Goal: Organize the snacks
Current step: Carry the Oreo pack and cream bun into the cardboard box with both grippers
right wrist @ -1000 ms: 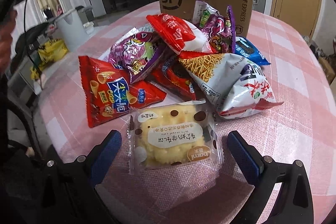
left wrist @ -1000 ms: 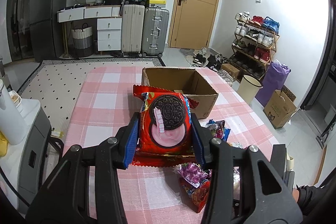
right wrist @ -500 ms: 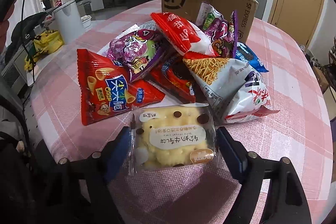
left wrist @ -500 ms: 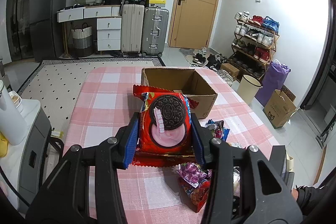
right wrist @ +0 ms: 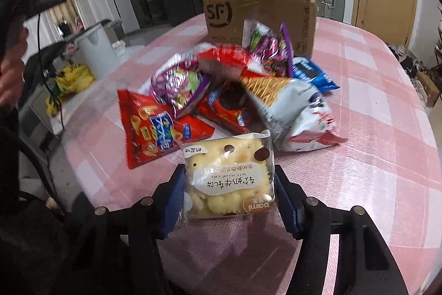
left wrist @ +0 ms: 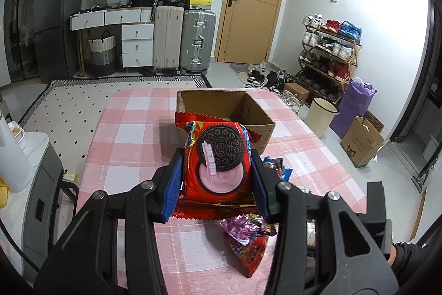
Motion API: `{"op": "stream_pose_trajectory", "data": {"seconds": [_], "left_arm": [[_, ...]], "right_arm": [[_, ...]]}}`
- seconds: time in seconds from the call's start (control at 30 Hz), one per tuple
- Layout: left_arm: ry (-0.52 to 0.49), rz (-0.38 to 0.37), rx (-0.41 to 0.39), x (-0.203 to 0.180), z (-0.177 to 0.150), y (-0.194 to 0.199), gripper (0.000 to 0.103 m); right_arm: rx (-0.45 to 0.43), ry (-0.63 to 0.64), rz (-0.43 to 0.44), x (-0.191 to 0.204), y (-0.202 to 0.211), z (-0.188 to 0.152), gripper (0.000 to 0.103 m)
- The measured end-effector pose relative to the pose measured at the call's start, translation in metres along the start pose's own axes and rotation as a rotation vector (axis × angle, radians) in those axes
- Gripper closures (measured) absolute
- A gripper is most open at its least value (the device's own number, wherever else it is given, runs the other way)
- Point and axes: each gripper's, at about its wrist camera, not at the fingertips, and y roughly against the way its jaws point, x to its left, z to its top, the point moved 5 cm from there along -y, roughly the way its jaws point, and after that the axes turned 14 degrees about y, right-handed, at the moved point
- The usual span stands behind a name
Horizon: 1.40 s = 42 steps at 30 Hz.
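Across the left wrist view we saw a wooden door (left wrist: 250, 2) at upper centre, three suitcases (left wrist: 183, 40) standing left of it, a dark fridge (left wrist: 56, 18) at far left, and a shoe rack (left wrist: 328, 54) at right with a purple bag (left wrist: 352, 107) and a pale bin (left wrist: 321, 112) just below it.

1. The left gripper (left wrist: 216, 179) points forward and somewhat downward, its blue pads (left wrist: 173, 188) pressed against both sides of a red packet (left wrist: 219, 170).
2. The right gripper (right wrist: 229, 192) tilts more steeply down; its jaws have just been closing, and both pads appear to touch the yellow cake packet (right wrist: 229, 181) between them, though motion blur softens the view.
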Motion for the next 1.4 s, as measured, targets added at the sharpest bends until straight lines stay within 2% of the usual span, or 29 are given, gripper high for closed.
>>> {"op": "stream_pose_trajectory", "data": {"seconds": [0.2, 0.43, 0.6, 0.87, 1.1, 1.4], "left_arm": [[-0.015, 0.019, 0.005, -0.005, -0.001, 0.003, 0.061], [-0.029, 0.017, 0.010, -0.016, 0.005, -0.001, 0.061], [-0.032, 0.001, 0.027, -0.023, 0.017, -0.010, 0.061], [-0.049, -0.010, 0.023, -0.029, 0.047, -0.034, 0.061], [-0.043, -0.018, 0.055, -0.030, 0.084, -0.083, 0.061], [-0.007, -0.017, 0.117, -0.022, 0.132, -0.178, 0.061]], "right_arm": [[-0.082, -0.017, -0.009, -0.003, 0.038, 0.010, 0.042], [-0.191, -0.067, -0.008, -0.020, 0.079, 0.040, 0.042], [-0.264, -0.077, -0.019, -0.037, 0.103, 0.072, 0.042], [-0.359, -0.059, -0.019, -0.071, 0.135, 0.144, 0.042], [-0.382, -0.050, -0.001, -0.099, 0.130, 0.210, 0.042], [-0.362, -0.044, 0.029, -0.130, 0.078, 0.283, 0.042]]}}
